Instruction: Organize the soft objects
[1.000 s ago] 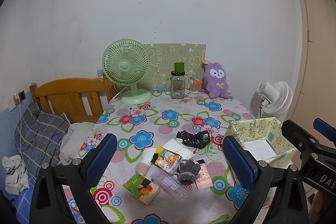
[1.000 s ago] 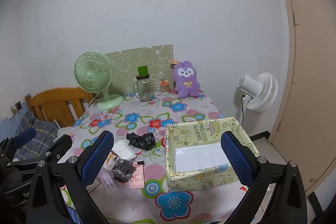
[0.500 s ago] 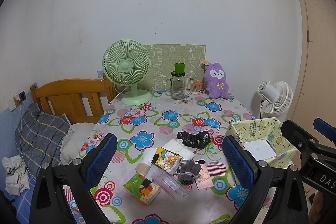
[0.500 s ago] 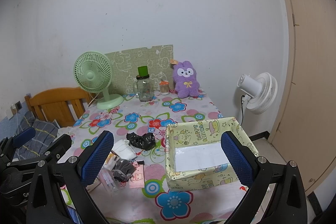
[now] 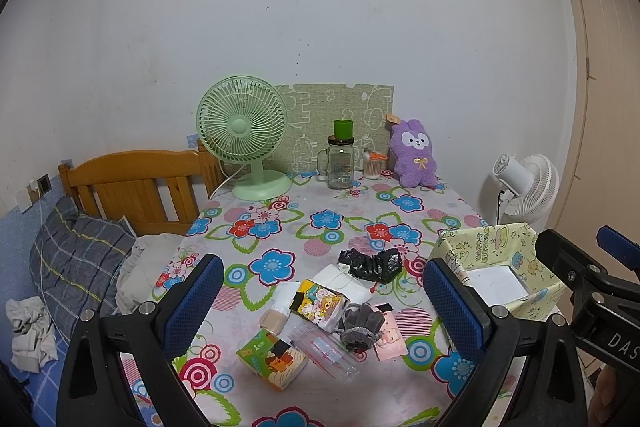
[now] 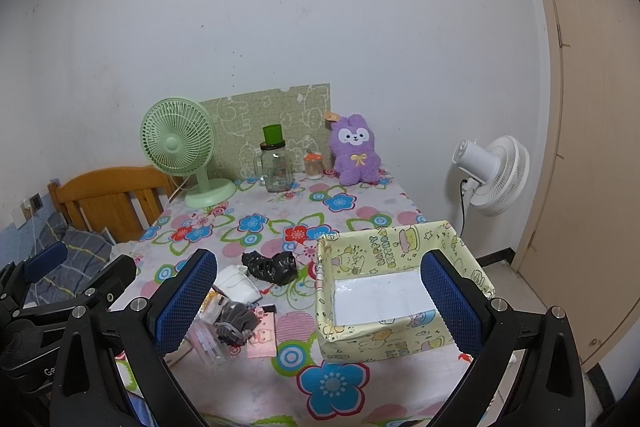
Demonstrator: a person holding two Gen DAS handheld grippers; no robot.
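Soft items heaped on flowered table (image 5: 280,223): grey glove (image 5: 359,323), black bag (image 5: 370,264) at its 12 o'clock, white cloth (image 5: 340,277) between them. Paper box (image 6: 400,287) at pile's 3 o'clock, nothing soft inside.

Left gripper (image 5: 320,301): fingers spread wide, holding nothing, above table.

Right gripper (image 6: 320,301): likewise wide apart, touching nothing.

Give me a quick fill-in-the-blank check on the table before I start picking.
1. The yellow patterned box holds no objects and its top is ____.
2. The purple plush bunny sits at the table's far edge, against the ____.
3. The black crumpled item lies between the white cloth and the ____.
4. Both grippers are ____.

Missing words: open; wall; box; open
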